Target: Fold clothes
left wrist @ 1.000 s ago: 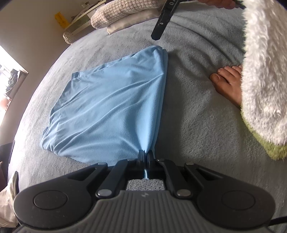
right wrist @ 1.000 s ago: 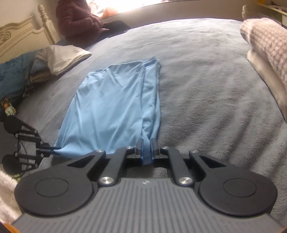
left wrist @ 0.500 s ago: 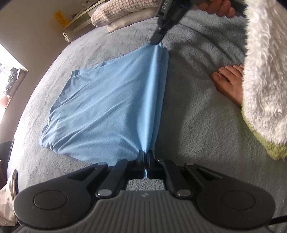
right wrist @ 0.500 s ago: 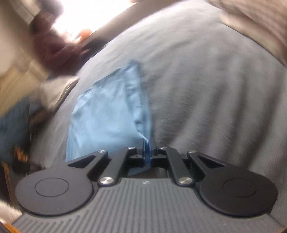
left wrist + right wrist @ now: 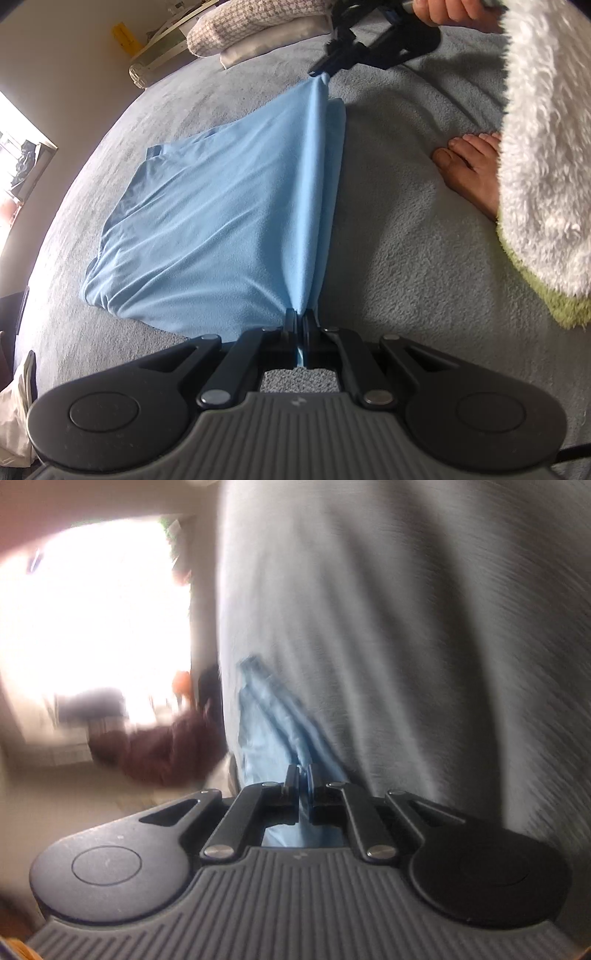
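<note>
Garment: blue garment (image 5: 221,221) lies on the grey bedspread (image 5: 399,258), most of it flat to the left; its right edge is lifted into a taut ridge running from near to far.
Near corner: my left gripper (image 5: 300,319) is clamped on the near end of that ridge, with a sliver of blue cloth showing between the closed jaws.
Far corner: my right gripper (image 5: 325,68) pinches the far end; its own view is badly blurred, yet blue cloth sits between the shut jaws there (image 5: 303,775).
Step in hand: I judge this to be carrying the right edge over to the left for a lengthwise fold.
How to do it well: I would keep the ridge taut between both grippers, move them together at equal height, and lay the edge down along the left edge so the corners match.
Risk: uneven travel would skew the fold; slack would leave wrinkles in the flat part.
Surroundings: bare foot (image 5: 469,170) and a fluffy white sleeve (image 5: 546,147) sit to the right, apart from the cloth; pillows (image 5: 258,26) lie far off.
</note>
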Demonstrator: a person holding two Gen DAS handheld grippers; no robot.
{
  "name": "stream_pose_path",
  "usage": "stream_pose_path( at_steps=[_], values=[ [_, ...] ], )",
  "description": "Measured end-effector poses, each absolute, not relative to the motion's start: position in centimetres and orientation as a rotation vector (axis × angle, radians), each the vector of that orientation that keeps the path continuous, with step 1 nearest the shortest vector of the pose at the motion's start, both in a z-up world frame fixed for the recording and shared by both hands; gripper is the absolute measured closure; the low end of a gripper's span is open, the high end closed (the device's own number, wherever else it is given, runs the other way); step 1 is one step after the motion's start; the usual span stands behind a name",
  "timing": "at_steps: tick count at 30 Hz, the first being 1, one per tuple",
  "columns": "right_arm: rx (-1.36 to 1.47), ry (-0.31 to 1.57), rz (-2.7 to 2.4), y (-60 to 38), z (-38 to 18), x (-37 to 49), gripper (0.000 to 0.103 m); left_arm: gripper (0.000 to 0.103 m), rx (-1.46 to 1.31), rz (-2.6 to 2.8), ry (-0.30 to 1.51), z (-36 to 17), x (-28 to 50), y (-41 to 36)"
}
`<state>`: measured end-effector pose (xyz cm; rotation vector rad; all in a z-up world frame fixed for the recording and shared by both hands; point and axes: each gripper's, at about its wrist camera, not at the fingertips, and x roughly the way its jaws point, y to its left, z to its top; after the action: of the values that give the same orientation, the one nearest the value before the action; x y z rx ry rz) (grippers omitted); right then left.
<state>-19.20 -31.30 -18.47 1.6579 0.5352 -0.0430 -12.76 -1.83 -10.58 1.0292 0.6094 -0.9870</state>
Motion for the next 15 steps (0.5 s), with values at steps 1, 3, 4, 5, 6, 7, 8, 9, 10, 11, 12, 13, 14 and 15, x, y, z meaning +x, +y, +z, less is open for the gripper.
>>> stream_pose_path(
  at_steps=[1, 3, 4, 5, 6, 7, 8, 9, 10, 11, 12, 13, 14, 15],
  values=[
    [1.723, 0.518, -0.062, -31.3, -19.2, -19.7, 0.099, 0.100, 1.031, -0.986, 0.608, -10.6, -12.8, -1.8],
    [1.846, 0.465, -0.080, -31.4, -20.3, -20.7, 0.098, 0.100, 1.035, -0.984, 0.606, -10.6, -12.9, -1.9],
    [1.862, 0.446, -0.085, -31.5, -20.4, -20.9, 0.098, 0.100, 1.037, -0.984, 0.605, -10.6, -12.9, -1.9],
    [1.876, 0.428, -0.090, -31.5, -20.5, -21.2, 0.098, 0.100, 1.040, -0.984, 0.604, -10.6, -12.9, -1.9],
    [1.844, 0.443, -0.087, -31.5, -20.1, -21.1, 0.098, 0.100, 1.041, -0.983, 0.604, -10.6, -12.9, -2.0],
    [1.808, 0.459, -0.085, -31.4, -19.6, -20.9, 0.098, 0.100, 1.042, -0.983, 0.604, -10.6, -12.9, -2.0],
    [1.773, 0.476, -0.082, -31.3, -19.1, -20.8, 0.098, 0.100, 1.042, -0.982, 0.605, -10.6, -12.9, -2.0],
    [1.763, 0.492, -0.064, -31.0, -18.7, -20.6, 0.097, 0.100, 1.042, -0.982, 0.606, -10.6, -12.9, -2.0],
    [1.754, 0.507, -0.046, -30.8, -18.3, -20.3, 0.097, 0.100, 1.041, -0.981, 0.607, -10.6, -12.9, -2.0],
    [1.761, 0.523, -0.042, -30.5, -18.2, -20.2, 0.096, 0.100, 1.040, -0.981, 0.609, -10.6, -12.9, -2.0],
    [1.769, 0.538, -0.039, -30.2, -18.1, -20.1, 0.096, 0.100, 1.039, -0.982, 0.610, -10.6, -12.9, -2.0],
    [1.776, 0.553, -0.036, -29.9, -18.0, -20.0, 0.092, 0.100, 1.039, -0.982, 0.611, -10.6, -12.9, -2.0],
    [1.780, 0.569, -0.039, -29.6, -18.0, -19.7, 0.086, 0.100, 1.040, -0.983, 0.610, -10.6, -12.9, -2.0],
    [1.783, 0.584, -0.042, -29.3, -18.0, -19.4, 0.083, 0.100, 1.041, -0.983, 0.609, -10.6, -12.9, -1.9]
  ],
)
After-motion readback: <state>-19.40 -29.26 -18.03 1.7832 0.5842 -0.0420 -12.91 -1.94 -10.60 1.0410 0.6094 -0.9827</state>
